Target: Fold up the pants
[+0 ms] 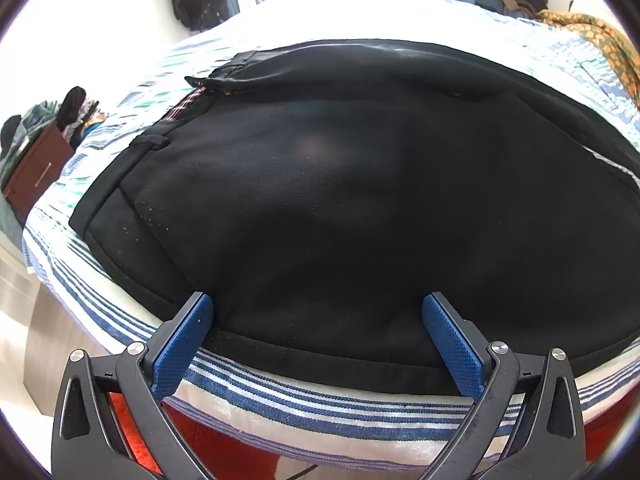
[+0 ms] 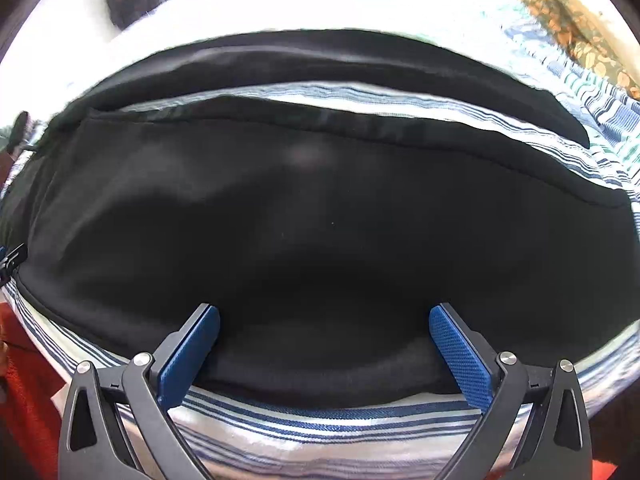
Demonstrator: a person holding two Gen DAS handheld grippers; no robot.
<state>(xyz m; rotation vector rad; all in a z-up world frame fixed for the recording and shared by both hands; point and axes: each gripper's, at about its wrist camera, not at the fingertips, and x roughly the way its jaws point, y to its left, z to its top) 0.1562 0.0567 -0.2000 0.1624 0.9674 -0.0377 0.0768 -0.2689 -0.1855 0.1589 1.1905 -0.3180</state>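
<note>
Pants (image 1: 340, 200) look soft, limp, light; both grippers, left (image 1: 318, 308) and right (image 2: 324, 320), spread wide at near seam edge — best pinch there, likely both layers.

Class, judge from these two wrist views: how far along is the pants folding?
Done: the black pants lie spread on the striped bedsheet, legs apart with sheet showing between them. In hand: left gripper and right gripper are open at the near edge, gripping nothing. Left: every fold.

Black pants (image 1: 340, 200) are laid flat on a striped bedsheet (image 1: 320, 408), waistband leftward, legs slightly parted.
</note>
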